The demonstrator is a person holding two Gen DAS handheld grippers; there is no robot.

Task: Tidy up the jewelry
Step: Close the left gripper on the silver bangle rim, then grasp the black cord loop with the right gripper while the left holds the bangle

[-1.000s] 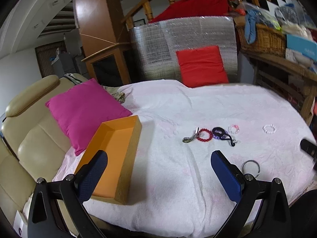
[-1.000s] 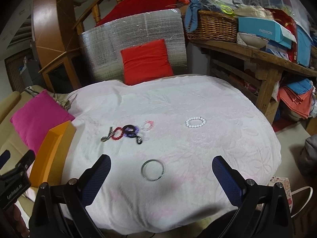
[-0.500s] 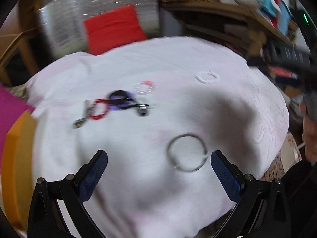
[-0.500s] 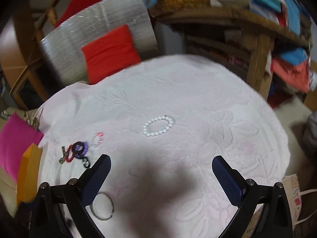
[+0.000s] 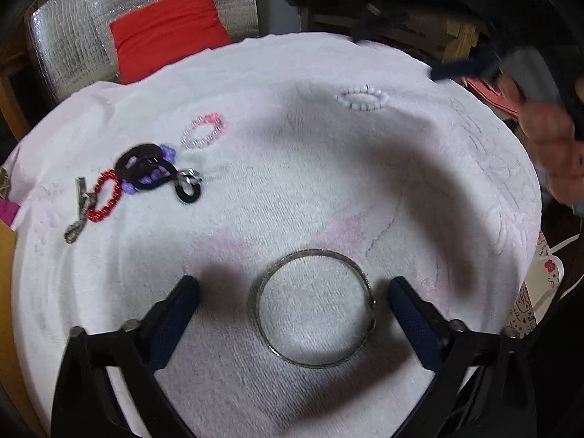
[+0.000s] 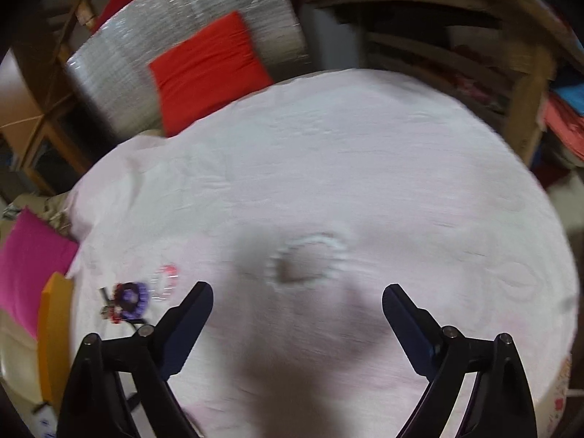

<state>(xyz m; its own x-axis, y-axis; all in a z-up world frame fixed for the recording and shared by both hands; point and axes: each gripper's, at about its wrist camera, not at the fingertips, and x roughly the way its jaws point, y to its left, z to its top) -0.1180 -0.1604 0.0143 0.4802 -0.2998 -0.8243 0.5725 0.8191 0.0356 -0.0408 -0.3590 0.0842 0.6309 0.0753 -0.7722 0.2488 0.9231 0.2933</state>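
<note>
L gripper [image 5: 292, 292]: my jaws wide, closing, astride silver bangle [image 5: 314, 306] lying flat on white cloth [image 5: 419, 182], not pinched yet. R gripper [image 6: 297, 301]: wide, closing, empty; white bead bracelet [image 6: 310, 259] at 12, blurred.

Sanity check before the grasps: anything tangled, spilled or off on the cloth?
One oddity: the black hair ties, purple bead bracelet, red bead bracelet and metal clip lie overlapped in one clump. The silver bangle and white bead bracelet lie apart.
</note>
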